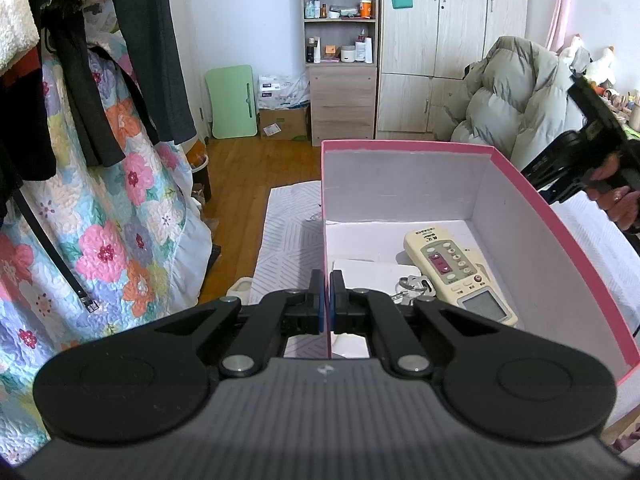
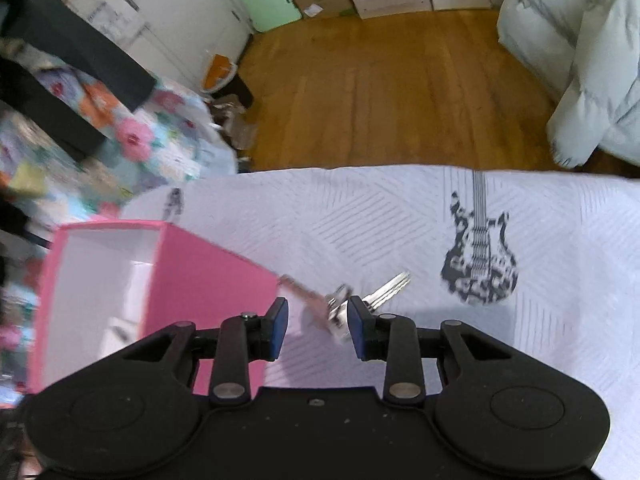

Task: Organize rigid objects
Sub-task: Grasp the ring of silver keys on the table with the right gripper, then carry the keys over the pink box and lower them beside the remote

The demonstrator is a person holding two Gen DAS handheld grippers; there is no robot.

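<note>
Picking up the keys (image 2: 360, 300) is the job now, I think. They lie on the white bed cover (image 2: 360, 208), just beside the pink box (image 2: 208, 272), on the side where the guitar picture (image 2: 480, 256) is. The right tool (image 2: 318, 330) is partly open and holds nothing. The keys sit between its two tips, close to the tip farther from the box. To do it well, go straight down so both tips land around the ring, then squeeze gently. The bed is soft, so pressing a little is fine.

The left tool (image 1: 326, 300) is shut tight on the near wall of the pink box (image 1: 404, 146) and holds it steady. Inside the box lie a remote control (image 1: 460, 276), a white flat thing (image 1: 372, 272) and another bunch of keys (image 1: 412, 284).

The box wall is tall, so the keys must go up and over it. The far end of the box floor looks bare, with room to drop them. Past the keys, away from the box, the bed cover is open.
</note>
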